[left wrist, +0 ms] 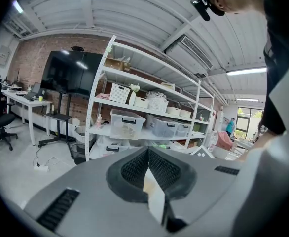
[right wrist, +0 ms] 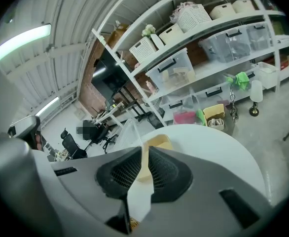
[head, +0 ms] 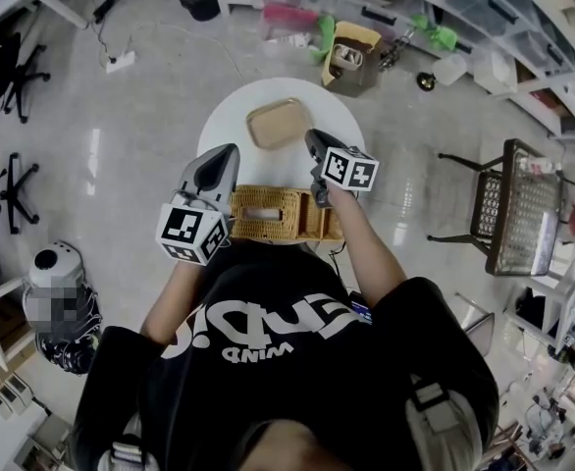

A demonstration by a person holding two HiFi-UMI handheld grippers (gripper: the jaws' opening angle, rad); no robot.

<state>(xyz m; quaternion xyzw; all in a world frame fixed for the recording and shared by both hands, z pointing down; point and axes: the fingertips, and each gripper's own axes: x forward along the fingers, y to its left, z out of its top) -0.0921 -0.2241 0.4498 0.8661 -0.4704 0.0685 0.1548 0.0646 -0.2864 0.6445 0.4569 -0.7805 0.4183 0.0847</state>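
Here, a round white table [head: 224,130] stands in the middle. A woven basket [head: 268,226] sits at its near edge, between the two grippers. A tan tray [head: 280,123] lies farther back. The left gripper [head: 231,155] and right gripper [head: 313,139] both have their jaws pressed together, holding nothing.

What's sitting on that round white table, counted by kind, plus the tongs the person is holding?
Tan tray: 1
Wicker basket: 1
Tongs: 2, the left tongs and the right tongs
Total: 4
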